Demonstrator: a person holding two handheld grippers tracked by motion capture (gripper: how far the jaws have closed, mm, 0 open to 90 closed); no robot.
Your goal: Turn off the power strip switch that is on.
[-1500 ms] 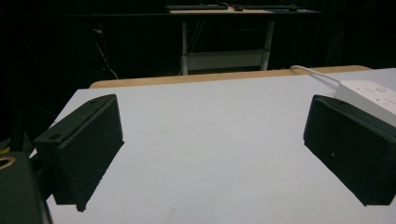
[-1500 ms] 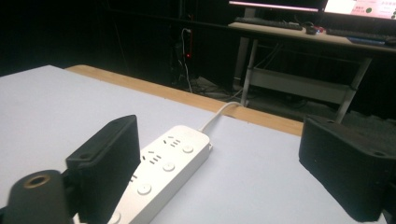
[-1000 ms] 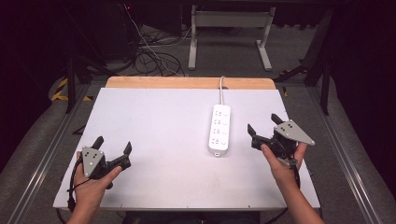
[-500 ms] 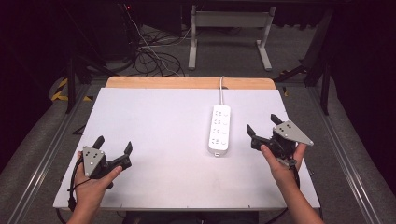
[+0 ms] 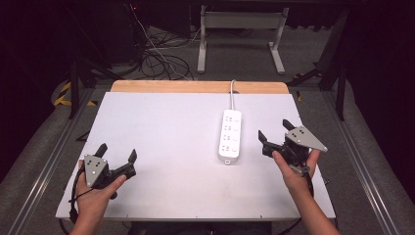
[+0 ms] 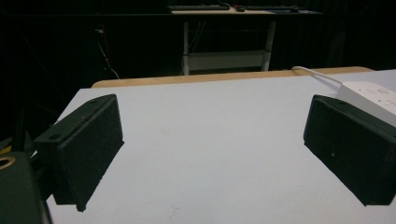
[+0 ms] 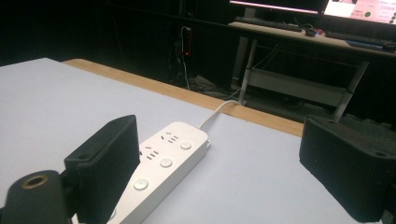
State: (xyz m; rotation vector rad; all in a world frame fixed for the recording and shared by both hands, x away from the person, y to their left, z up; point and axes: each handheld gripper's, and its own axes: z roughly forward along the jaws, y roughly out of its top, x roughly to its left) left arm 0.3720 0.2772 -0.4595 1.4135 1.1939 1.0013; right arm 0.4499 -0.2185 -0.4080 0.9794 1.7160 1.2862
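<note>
1. Two black two-jaw grippers sit over a flat, matte white rectangular table top, whose far edge shows a strip of pale bare wood.
2. Around the table the room is dark: grey floor, a tangle of black cables at 11 o'clock beyond the wood strip, and a white metal desk frame at 12 o'clock.
3. The right gripper view shows lit monitors and a keyboard on a desk in the background.
4. A long white plastic power strip, smooth and round-cornered, lies flat on the table at about 1 o'clock from the centre, its length running toward the far edge.
5. A white cord leaves its far end and crosses the wood strip.
6. In the right gripper view the strip carries round push buttons and socket slots.
7. The left gripper, held at 7 o'clock near the front edge, has its jaws spread wide and nothing between them; its pads look coarse and foam-like.
8. The right gripper, at 4 o'clock and just beside the strip's near end, is likewise released and grasps nothing; a grey three-cornered plate tops it.
</note>
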